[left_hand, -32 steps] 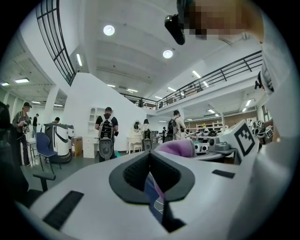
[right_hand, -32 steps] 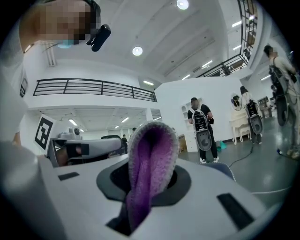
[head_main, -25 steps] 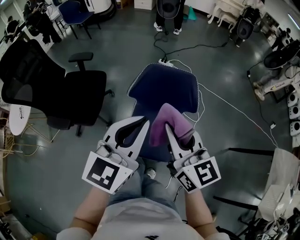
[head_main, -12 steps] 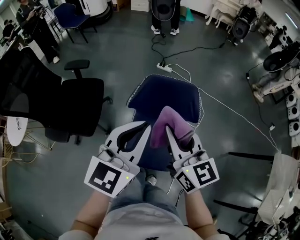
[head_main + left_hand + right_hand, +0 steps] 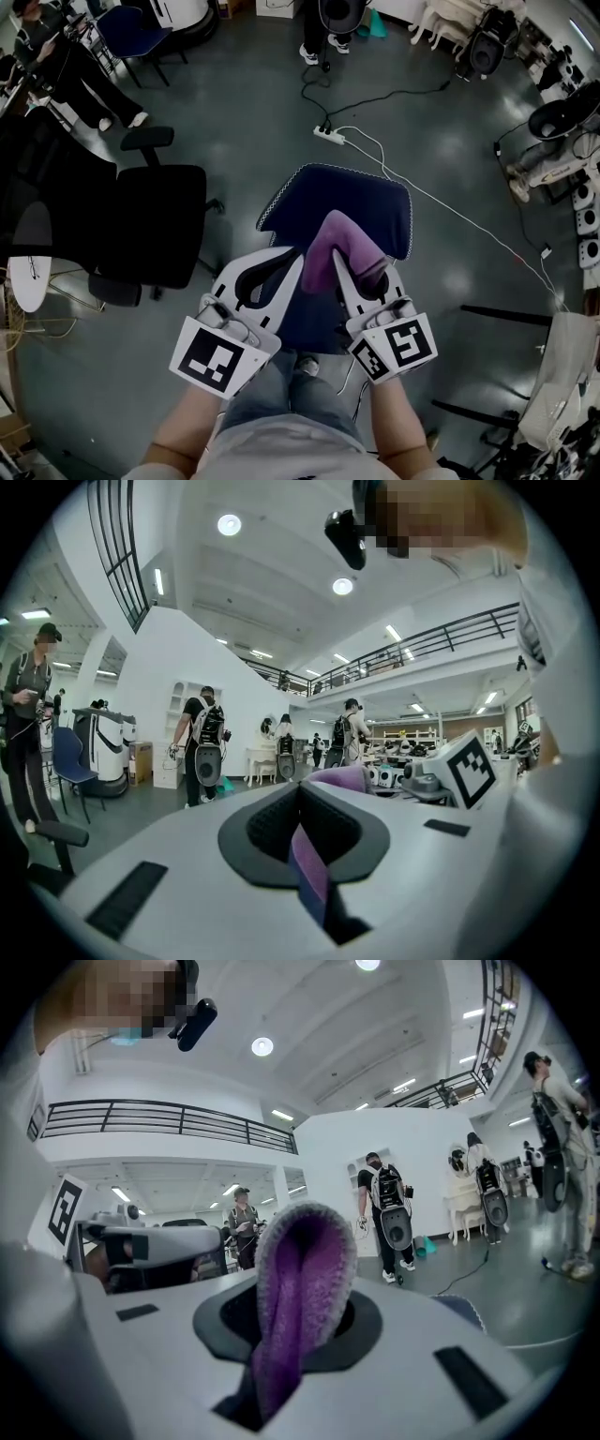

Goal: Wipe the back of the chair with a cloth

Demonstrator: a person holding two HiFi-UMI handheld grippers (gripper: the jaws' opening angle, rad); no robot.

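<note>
Cloth (image 5: 336,236) clamped in the right gripper (image 5: 364,272) should press flat onto the chair (image 5: 314,192) back just below it, with the left gripper (image 5: 291,255) closed alongside.

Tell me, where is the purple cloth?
The purple cloth is pinched in the right gripper, near the middle of the head view, just above the blue chair.

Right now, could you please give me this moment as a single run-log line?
right gripper: shut on purple cloth | left gripper: shut | blue chair: below both grippers | wipe contact: unclear
</note>
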